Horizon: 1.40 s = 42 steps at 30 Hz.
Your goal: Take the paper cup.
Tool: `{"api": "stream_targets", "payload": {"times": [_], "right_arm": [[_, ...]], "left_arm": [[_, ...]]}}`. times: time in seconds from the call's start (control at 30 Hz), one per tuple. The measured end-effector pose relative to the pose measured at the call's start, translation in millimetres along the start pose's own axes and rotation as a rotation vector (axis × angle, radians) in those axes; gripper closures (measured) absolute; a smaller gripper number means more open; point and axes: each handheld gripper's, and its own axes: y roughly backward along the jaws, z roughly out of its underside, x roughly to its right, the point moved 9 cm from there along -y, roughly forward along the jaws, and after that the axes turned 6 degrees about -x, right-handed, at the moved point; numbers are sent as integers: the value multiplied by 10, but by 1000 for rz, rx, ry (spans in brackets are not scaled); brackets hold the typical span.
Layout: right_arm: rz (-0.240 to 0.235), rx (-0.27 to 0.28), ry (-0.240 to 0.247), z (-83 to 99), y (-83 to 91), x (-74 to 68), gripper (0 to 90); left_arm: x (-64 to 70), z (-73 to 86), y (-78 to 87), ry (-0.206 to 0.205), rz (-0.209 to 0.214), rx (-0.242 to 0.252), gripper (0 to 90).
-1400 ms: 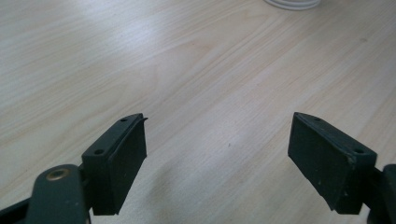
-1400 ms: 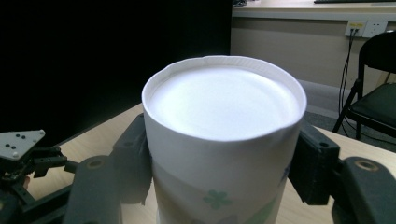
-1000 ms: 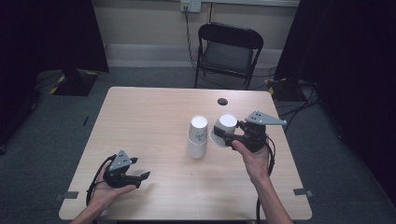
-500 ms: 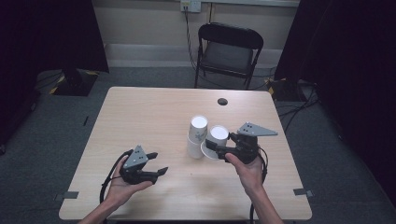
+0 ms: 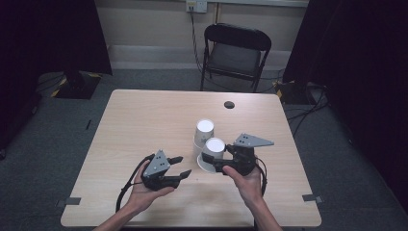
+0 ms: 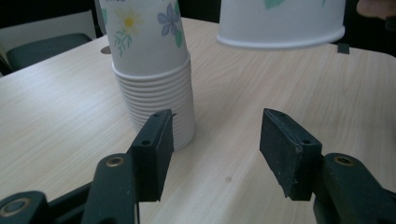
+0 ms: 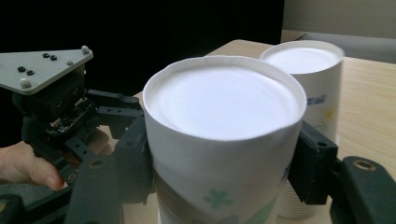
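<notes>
Paper cup, upturned, sits clamped in the right gripper just beside the stack. Left gripper gapes below its rim: close gently there. Right gripper view: cup dents, so ease pressure.

Light wood-grain table sat on grey carpet floor. Small round dark hole near table's far edge, right of centre. Black folding chair stood beyond far edge, facing table, well apart from it. White wall outlet above chair on beige wall, black cord hung down from it. Dark curtains flanked both sides. Cables lay on floor right of table. Grey tape marks on floor by near corners.
</notes>
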Motion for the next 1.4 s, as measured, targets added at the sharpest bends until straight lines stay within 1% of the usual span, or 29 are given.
{"api": "stream_targets", "payload": {"times": [0.03, 0.13, 0.2, 0.23, 0.3, 0.33, 0.37, 0.53, 0.6, 0.67, 0.7, 0.8, 0.83, 0.87, 0.9, 0.93, 0.97, 1.03, 1.07, 1.1, 1.13, 1.2, 1.23, 1.27, 1.3, 1.33, 1.37, 1.4], "right_arm": [[0, 0, 0, 0, 0, 0, 352], [-18, -11, 8, 19, -47, -91, 352], [-38, -13, 13, 15, -84, -175, 352], [-43, -12, 14, 14, -95, -191, 352], [-51, -12, 11, 15, -109, -212, 352], [-61, -14, 10, 19, -127, -239, 352], [-69, -20, 10, 26, -145, -262, 352], [-92, -44, 34, 73, -223, -337, 350], [-102, -47, 31, 75, -238, -360, 350], [-106, -46, 29, 73, -242, -367, 350], [-114, -48, 26, 76, -254, -385, 349], [-126, -49, 19, 77, -263, -403, 349], [-147, -47, -1, 77, -271, -418, 349], [-147, -47, -1, 77, -271, -418, 349], [-165, -47, -15, 77, -275, -427, 349], [-184, -36, -42, 67, -275, -431, 349], [-189, -36, -50, 65, -277, -430, 349], [-193, -39, -64, 69, -281, -423, 349], [-202, -38, -78, 74, -286, -417, 349], [-202, -38, -78, 74, -286, -417, 349], [-206, -39, -86, 77, -285, -409, 349], [-218, -35, -113, 77, -285, -392, 349], [-240, -25, -150, 75, -284, -382, 349], [-240, -25, -150, 75, -284, -382, 349], [-239, -26, -158, 78, -287, -375, 349], [-238, -27, -158, 80, -289, -372, 349], [-248, -27, -167, 81, -290, -379, 348], [-248, -27, -167, 81, -290, -379, 348]], "left_arm": [[16, -5, 0, -2, 3, 5, 455], [41, 1, 6, -9, 6, 16, 483], [54, 11, 4, -15, 6, 18, 503], [51, 6, 8, -12, -2, 24, 507], [50, -11, 15, -13, 1, 38, 518], [45, -5, 15, -21, -5, 33, 524], [52, -2, 9, -21, 1, 32, 533], [96, -5, -9, -37, 12, 36, 576], [112, 12, -25, -48, 16, 28, 594], [134, 23, -44, -50, 20, 26, 598], [140, 28, -47, -59, 23, 21, 602], [142, 21, -45, -60, 16, 32, 603], [127, 7, -25, -62, 0, 42, 607], [118, -12, -7, -62, -10, 56, 607], [114, -31, 11, -63, -9, 67, 609], [114, -32, 18, -66, -10, 67, 609], [114, -35, 24, -68, -22, 75, 612], [128, -34, 21, -71, -23, 82, 625], [125, -37, 23, -77, -35, 87, 626], [126, -37, 26, -80, -42, 87, 626], [127, -45, 22, -84, -46, 97, 626], [126, -55, 25, -87, -63, 110, 630], [130, -57, 22, -95, -61, 112, 634], [129, -61, 21, -106, -74, 122, 634], [132, -65, 24, -111, -76, 130, 647], [133, -63, 21, -120, -79, 129, 666], [129, -65, 23, -125, -90, 134, 710], [122, -65, 27, -126, -95, 135, 710]]}}
